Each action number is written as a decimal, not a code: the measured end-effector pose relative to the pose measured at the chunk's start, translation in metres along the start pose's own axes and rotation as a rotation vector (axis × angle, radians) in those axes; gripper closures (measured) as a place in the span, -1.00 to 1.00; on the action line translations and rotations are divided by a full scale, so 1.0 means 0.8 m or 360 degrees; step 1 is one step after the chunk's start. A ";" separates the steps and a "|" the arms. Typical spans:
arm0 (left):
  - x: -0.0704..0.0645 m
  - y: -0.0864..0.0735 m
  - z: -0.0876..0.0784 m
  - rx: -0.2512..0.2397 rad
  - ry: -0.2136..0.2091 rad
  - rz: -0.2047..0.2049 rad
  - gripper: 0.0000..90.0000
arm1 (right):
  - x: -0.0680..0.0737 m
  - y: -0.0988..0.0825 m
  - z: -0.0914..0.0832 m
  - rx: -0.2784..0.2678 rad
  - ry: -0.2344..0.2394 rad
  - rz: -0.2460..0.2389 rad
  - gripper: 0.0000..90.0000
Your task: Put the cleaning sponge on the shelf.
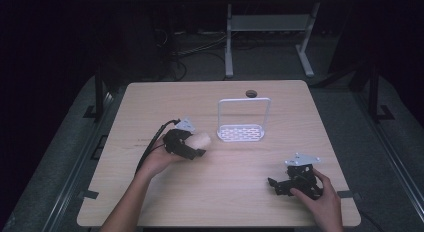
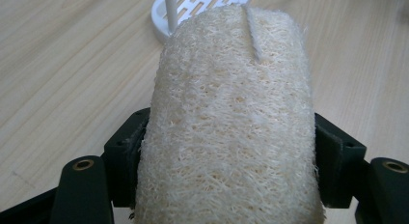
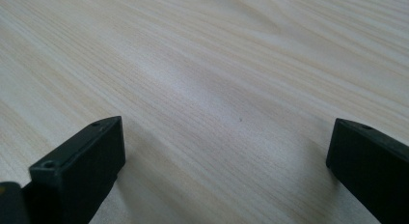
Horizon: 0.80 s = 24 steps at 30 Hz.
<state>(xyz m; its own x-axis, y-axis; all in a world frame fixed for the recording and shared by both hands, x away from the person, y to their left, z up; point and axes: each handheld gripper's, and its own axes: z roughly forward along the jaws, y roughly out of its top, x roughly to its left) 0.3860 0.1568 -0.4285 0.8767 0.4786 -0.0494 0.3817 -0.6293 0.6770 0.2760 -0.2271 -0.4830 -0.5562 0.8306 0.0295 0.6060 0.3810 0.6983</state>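
Beige loofah sponge (image 2: 231,122) clamped between left gripper (image 1: 192,144) jaws, held left of centre (just near-left of white rack (image 1: 241,132)) | right gripper (image 1: 281,184) jaws spread apart, rested on wooden table (image 1: 225,192), near right.

Pale wood-grain rectangular tabletop (image 1: 220,192), white perforated plastic rack with an upright wire loop (image 1: 241,132) resting beyond both tongs, nearer the left tongs (image 1: 199,153)
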 end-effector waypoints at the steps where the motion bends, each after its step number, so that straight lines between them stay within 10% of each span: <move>1: -0.001 0.001 0.000 0.0002 -0.0009 0.0007 -0.39 | 0.000 0.000 0.000 0.0000 0.0000 0.0000 -1.00; 24: -0.023 0.038 0.012 -0.0051 -0.0043 0.0054 -0.39 | 0.000 0.000 0.000 0.0000 -0.0001 -0.0003 -1.00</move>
<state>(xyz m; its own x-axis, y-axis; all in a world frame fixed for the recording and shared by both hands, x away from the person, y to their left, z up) 0.3844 0.1229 -0.4139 0.8968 0.4400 -0.0456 0.3422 -0.6248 0.7018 0.2760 -0.2272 -0.4829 -0.5569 0.8301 0.0278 0.6050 0.3825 0.6984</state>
